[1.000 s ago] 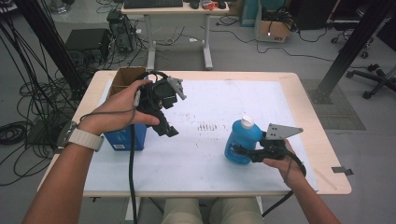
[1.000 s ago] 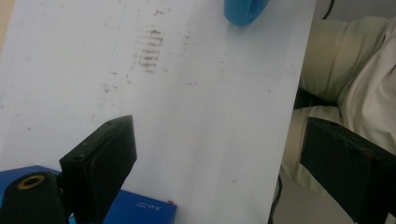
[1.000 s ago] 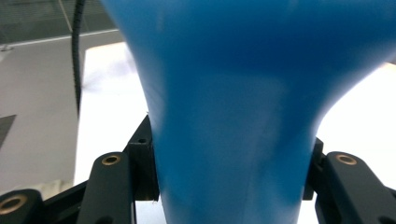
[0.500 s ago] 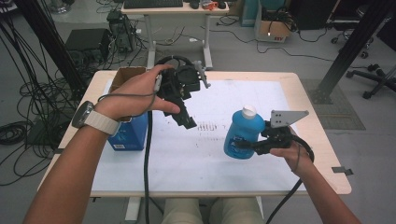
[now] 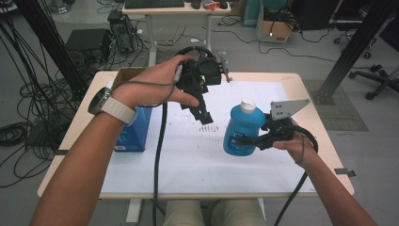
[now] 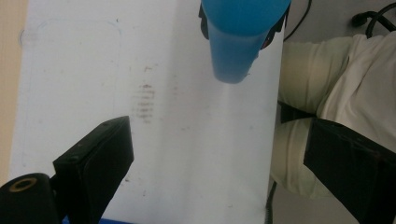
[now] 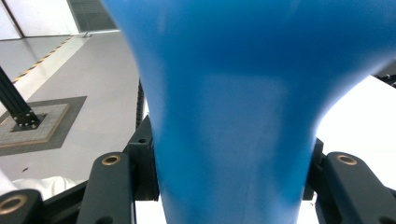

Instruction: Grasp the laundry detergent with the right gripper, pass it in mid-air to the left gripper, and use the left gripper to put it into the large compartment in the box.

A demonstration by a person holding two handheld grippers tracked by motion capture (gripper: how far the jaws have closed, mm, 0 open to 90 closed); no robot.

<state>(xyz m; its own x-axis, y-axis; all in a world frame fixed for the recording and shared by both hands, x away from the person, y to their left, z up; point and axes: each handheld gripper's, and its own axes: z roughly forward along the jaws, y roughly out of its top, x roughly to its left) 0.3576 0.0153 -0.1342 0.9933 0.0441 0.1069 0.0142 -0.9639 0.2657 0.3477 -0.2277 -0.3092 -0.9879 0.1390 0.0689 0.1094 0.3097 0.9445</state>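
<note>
the bottle (image 5: 242, 127) sits right of the table's (image 5: 301, 89) middle, above the white sheet (image 5: 188, 160), between the right gripper's (image 5: 244, 140) jaws. the left gripper (image 5: 203, 113) hangs left of and behind it. the box (image 5: 134, 127) stands at the left edge.

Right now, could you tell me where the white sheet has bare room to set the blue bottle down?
The near strip of the white sheet, between the blue box and the blue bottle held by the right gripper, is bare. The far right corner looks free too. It is crowded by the left gripper, and the box fills the left edge.
</note>
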